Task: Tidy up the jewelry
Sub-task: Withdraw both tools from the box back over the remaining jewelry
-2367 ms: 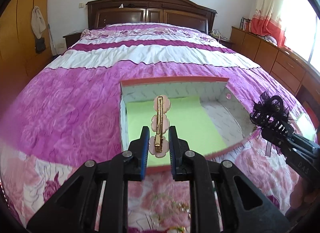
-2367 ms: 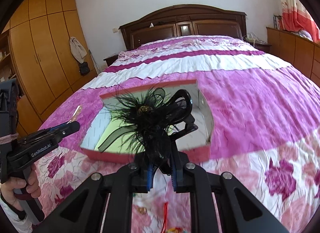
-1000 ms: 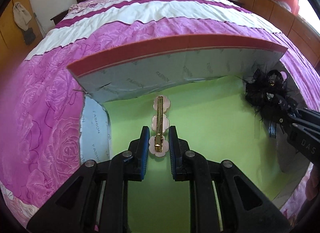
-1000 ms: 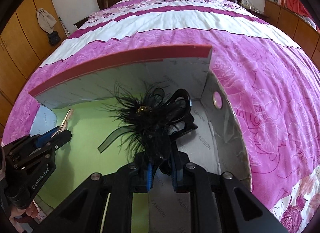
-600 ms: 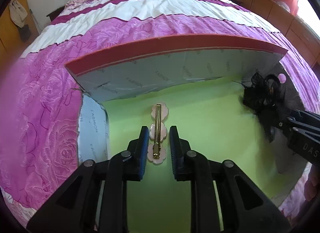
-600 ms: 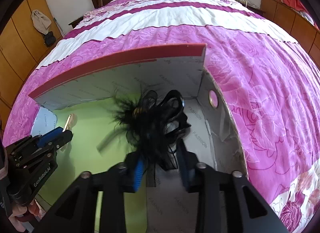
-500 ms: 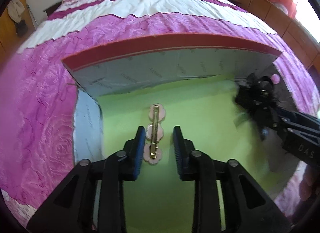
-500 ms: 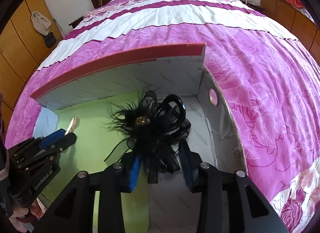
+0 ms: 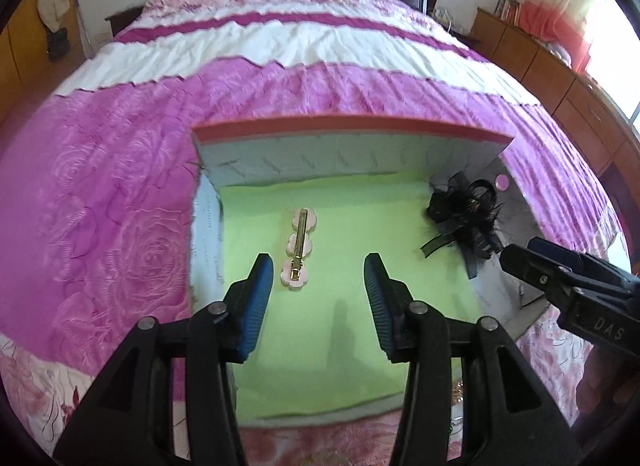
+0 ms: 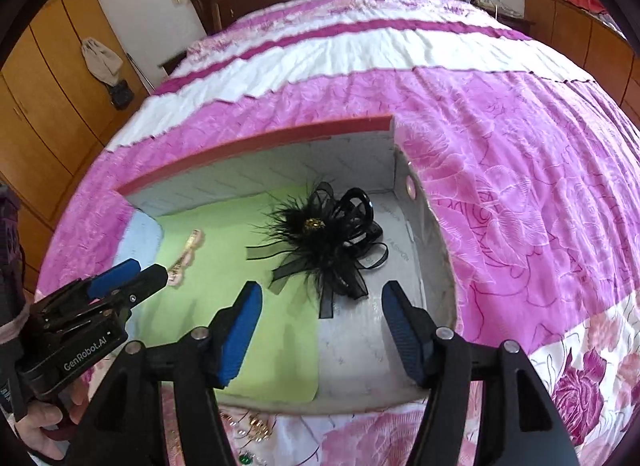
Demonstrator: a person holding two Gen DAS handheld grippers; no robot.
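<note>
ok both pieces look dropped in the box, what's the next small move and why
Probably lift both grippers back out of the box toward the loose jewelry on the bedspread in front of it. The left gripper and right gripper both have jaws wide open and hold nothing; the pink hair clip lies on the green liner, and the black feather clip lies apart from it.

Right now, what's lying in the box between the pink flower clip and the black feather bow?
Nothing: in the left wrist view only bare green liner separates the pink flower clip from the black feather bow.
</note>
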